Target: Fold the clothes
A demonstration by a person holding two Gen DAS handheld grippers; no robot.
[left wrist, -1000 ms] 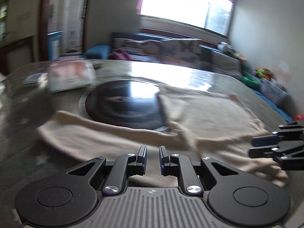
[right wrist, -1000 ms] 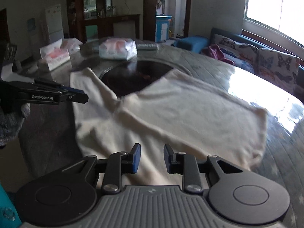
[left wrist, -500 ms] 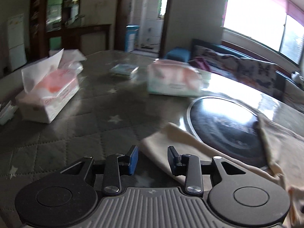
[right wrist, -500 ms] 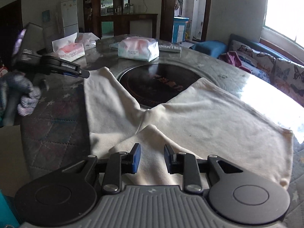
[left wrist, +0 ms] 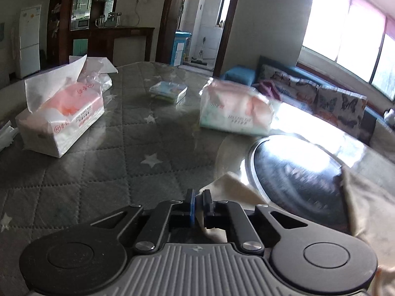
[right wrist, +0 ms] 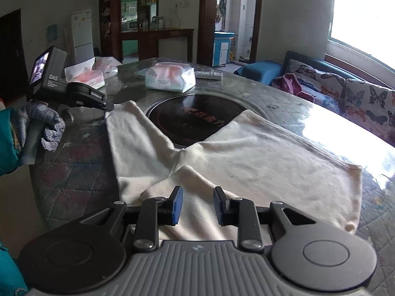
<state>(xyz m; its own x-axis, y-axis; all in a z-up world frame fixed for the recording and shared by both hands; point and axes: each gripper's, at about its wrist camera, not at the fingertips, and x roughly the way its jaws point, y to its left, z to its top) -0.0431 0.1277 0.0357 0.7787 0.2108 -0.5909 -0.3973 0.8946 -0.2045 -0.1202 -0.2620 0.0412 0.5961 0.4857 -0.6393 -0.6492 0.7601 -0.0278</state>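
Cream fabric was the task item: a cream garment (right wrist: 246,157) lay spread flat on the quilted grey counter (right wrist: 74,172), partly covering the dark round glass insert (right wrist: 190,120) at the counter's centre. Far left in the right wrist view, a gloved hand (right wrist: 47,128) held the left tongs (right wrist: 108,105), tips at the garment's far left corner. The left wrist view showed the same tongs (left wrist: 197,204) pinched closed on a fold of the garment (left wrist: 232,187), cloth running back between the blue pads. Left of that, an opened tissue pack (left wrist: 61,120) sat on the counter with a sheet sticking up; a small flat packet (left wrist: 169,92) further back; a second sealed tissue pack (left wrist: 234,113) just behind the glass insert (left wrist: 296,180). Mid frame in the right wrist view, the right tongs (right wrist: 197,204) were spread apart, gripping nothing, low over the garment's near edge where a small flap was folded over. Right side: the garment's hem reached toward the counter edge, bright window glare on the surface, a sofa with butterfly-print cushions (right wrist: 358,96) behind.
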